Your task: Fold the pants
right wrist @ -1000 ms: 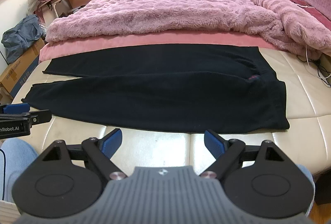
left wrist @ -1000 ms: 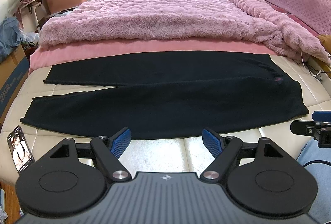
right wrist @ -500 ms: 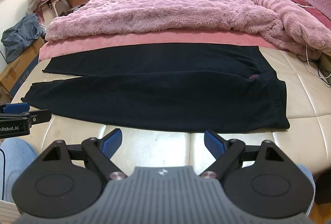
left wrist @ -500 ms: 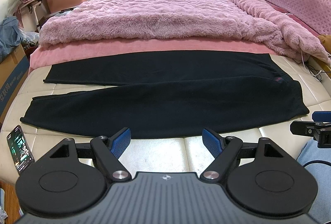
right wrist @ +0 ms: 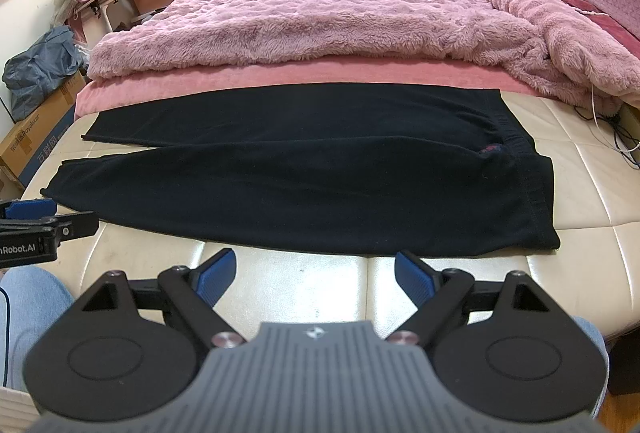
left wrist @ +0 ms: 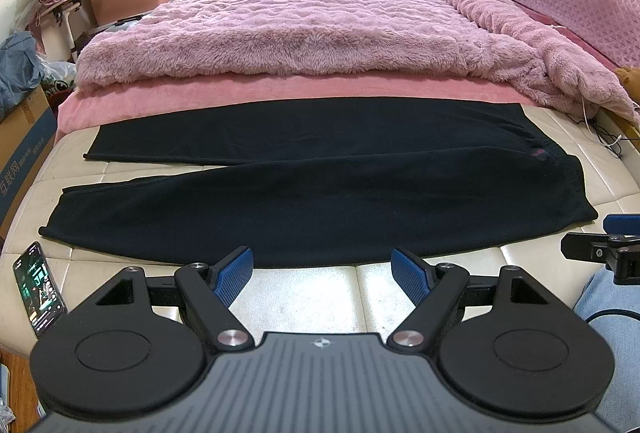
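Black pants (left wrist: 320, 189) (right wrist: 312, 169) lie spread flat across the cream mattress, waistband to the right, both legs pointing left and slightly apart at the cuffs. My left gripper (left wrist: 322, 275) hovers open just in front of the near leg's hem edge, nothing between its blue pads. My right gripper (right wrist: 315, 275) is also open and empty, a little short of the pants' near edge, closer to the waistband end. Each gripper shows at the edge of the other's view.
A fluffy pink blanket (left wrist: 304, 21) covers the bed behind the pants, over a pink sheet (left wrist: 248, 93). A phone (left wrist: 38, 287) with a lit screen lies on the mattress at the near left corner. Cardboard boxes (right wrist: 36, 137), bags and bins crowd the left floor. Cables (right wrist: 616, 129) trail at the right.
The phone's screen shows different content and the phone sits slightly differently at the left corner. Both grippers and the pants stay almost still.
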A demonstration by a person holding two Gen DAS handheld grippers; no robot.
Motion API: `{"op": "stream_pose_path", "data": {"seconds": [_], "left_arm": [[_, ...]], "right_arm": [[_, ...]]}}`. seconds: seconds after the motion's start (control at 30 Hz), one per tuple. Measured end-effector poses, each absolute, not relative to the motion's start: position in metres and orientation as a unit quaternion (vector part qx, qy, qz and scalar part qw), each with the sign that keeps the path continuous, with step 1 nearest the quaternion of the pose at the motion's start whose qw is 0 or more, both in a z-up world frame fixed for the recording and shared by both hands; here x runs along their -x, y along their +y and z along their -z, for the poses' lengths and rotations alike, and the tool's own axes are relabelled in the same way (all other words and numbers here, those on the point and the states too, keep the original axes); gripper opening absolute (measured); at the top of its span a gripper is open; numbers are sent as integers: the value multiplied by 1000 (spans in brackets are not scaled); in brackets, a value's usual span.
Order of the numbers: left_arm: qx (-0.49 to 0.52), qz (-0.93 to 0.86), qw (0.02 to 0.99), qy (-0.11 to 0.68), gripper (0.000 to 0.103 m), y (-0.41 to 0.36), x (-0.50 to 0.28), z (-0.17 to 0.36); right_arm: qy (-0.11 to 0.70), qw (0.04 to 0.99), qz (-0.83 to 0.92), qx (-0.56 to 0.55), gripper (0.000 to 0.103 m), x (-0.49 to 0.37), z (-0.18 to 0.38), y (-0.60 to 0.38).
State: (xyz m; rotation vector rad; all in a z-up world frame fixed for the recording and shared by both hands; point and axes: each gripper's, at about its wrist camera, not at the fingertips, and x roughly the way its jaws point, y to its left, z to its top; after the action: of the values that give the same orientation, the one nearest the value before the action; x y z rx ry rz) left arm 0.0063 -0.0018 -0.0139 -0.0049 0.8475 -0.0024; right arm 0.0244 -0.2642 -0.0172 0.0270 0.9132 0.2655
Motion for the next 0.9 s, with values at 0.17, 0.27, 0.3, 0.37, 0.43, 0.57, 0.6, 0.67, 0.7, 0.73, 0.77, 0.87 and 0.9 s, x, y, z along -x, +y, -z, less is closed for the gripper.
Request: {"op": "stream_pose_path", "data": {"seconds": [0.17,0.27,0.3,0.37,0.43,0.57,0.6,0.67,0.7,0.73,0.77,0.87,0.9], "left_arm": [[4,1,911,411,92,-1,-6,16],[4,3,912,411,92,-1,-6,19],[2,6,913,408,92,-1,-6,20],[-13,21,919,394,92,-3,-5,21],[-29,31,923,381,91,-4,-6,21],[-64,49,931,357,84,-4,-13,26],[-76,51,931,353,83,-3,-16,29],[-103,61,933,341,77,0,-22,35],[-116,66,931,340,74,2,-26,39],[-130,73,929,340,69,4,-29,43],[-143,77,927,339,67,6,-33,47],[-175,87,918,344,63,15,-44,61],[-187,89,915,347,63,19,-49,65]], "right_arm": [[441,889,-127,-13,83,-25,18,-264],[440,889,-127,-13,83,-26,19,-264],[438,890,-128,-12,83,-26,19,-265],[427,894,-131,-10,83,-26,18,-268],[408,903,-133,1,82,-27,18,-272],[355,923,-145,34,83,-31,19,-286],[343,926,-149,43,83,-33,21,-292],[331,930,-147,68,83,-42,26,-302],[330,929,-142,84,83,-48,30,-308],[331,928,-138,98,83,-53,34,-313],[333,926,-139,110,82,-60,38,-321],[348,918,-133,139,82,-77,51,-340],[356,913,-126,152,82,-84,56,-346]]}}
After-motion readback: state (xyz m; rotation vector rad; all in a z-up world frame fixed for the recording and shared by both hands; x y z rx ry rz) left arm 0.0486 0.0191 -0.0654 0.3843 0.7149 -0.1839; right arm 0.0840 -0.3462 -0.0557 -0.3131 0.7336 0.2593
